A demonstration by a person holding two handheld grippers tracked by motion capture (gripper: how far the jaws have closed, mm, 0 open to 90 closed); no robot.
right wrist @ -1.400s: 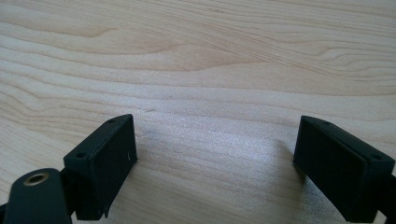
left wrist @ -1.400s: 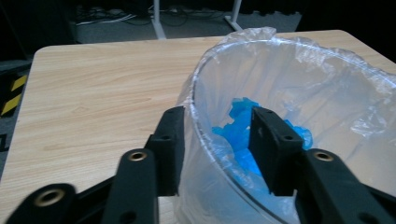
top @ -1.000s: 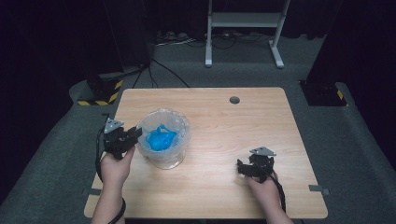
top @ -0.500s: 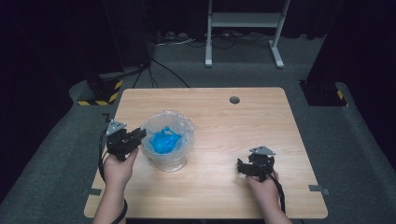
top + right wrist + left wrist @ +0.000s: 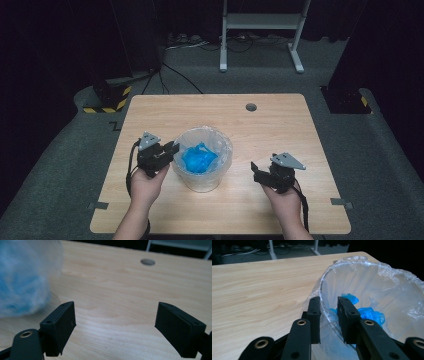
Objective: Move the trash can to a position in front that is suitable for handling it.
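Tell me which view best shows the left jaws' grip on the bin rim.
Left gripper view: its jaws straddle the bin rim and liner, one either side. High view shows the left gripper at the rim, contact unclear. Right gripper view catches the bin as a blur.

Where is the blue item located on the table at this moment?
In the high view, the blue crumpled item lies inside the clear bin with a plastic liner, left of the table's centre. The left gripper grips the bin's near rim.
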